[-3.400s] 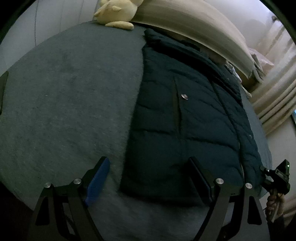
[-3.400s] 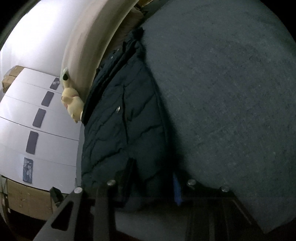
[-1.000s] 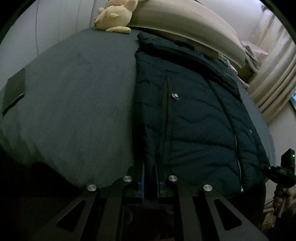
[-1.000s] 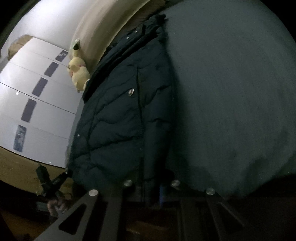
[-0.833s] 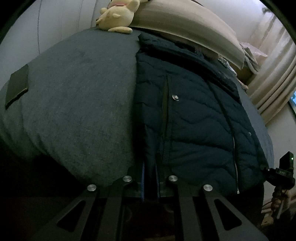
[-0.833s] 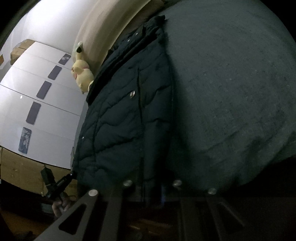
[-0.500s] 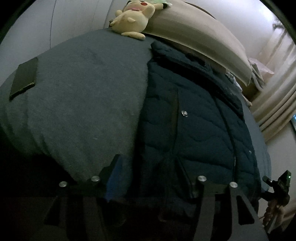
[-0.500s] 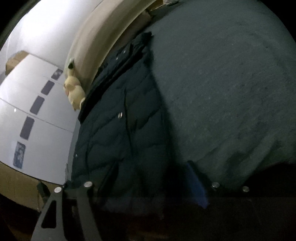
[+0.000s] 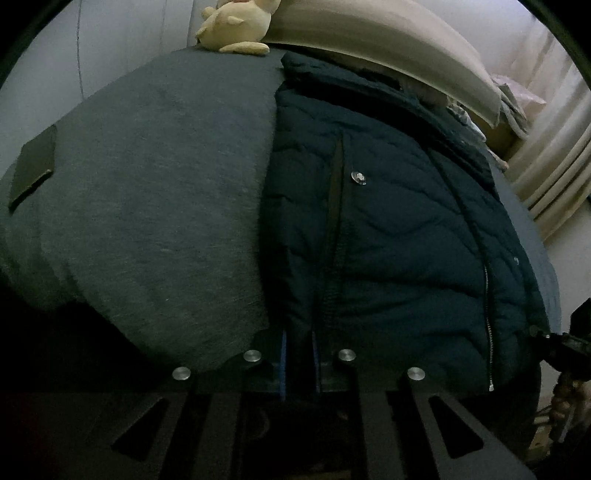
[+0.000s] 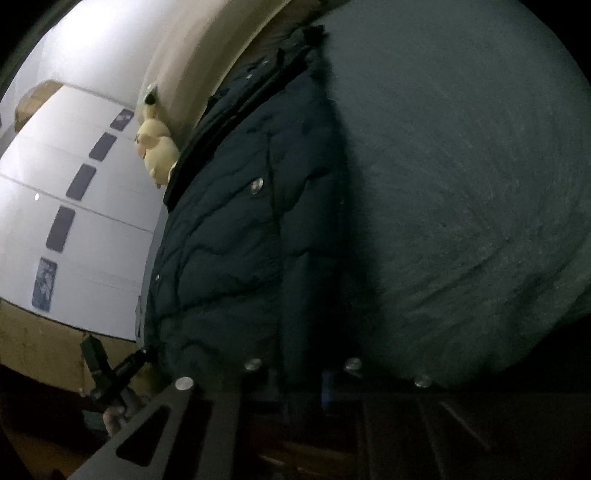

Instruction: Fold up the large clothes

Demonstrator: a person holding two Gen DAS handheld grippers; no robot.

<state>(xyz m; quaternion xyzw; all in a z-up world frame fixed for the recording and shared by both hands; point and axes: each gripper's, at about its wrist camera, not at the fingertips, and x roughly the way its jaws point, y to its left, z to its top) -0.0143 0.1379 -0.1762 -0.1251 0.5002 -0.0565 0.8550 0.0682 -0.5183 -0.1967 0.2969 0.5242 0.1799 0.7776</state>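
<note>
Dim light, fisheye warp in both views. A dark navy puffer jacket (image 9: 388, 229) is lying flat on the bed (image 9: 155, 192), collar toward the headboard (image 9: 388, 48), hem hanging at the near mattress edge. Shell is quilted in wavy, chevron-like channels, puffy and slightly glossy; one metal snap (image 9: 358, 176) is catching light beside a vertical pocket slit, and a zipper (image 9: 488, 325) is running down the front near the hem. The bed cover is a heathered grey knit, matte and fuzzy. The headboard is reading as a smooth, padded beige curve. A pale yellow plush toy (image 9: 236, 29) is sitting at the head of the bed, beside the collar. A flat dark rectangular object (image 9: 33, 166), possibly a phone, is lying on the cover well apart from the jacket.

Left claw (image 9: 298, 354) is pressed nearly together, blue pads pinching a fold of the jacket's hem at its left corner. Right claw (image 10: 306, 373) is likewise drawn narrow, clamping the hem at the opposite corner; its pads are dim, but fabric is running down between them.
</note>
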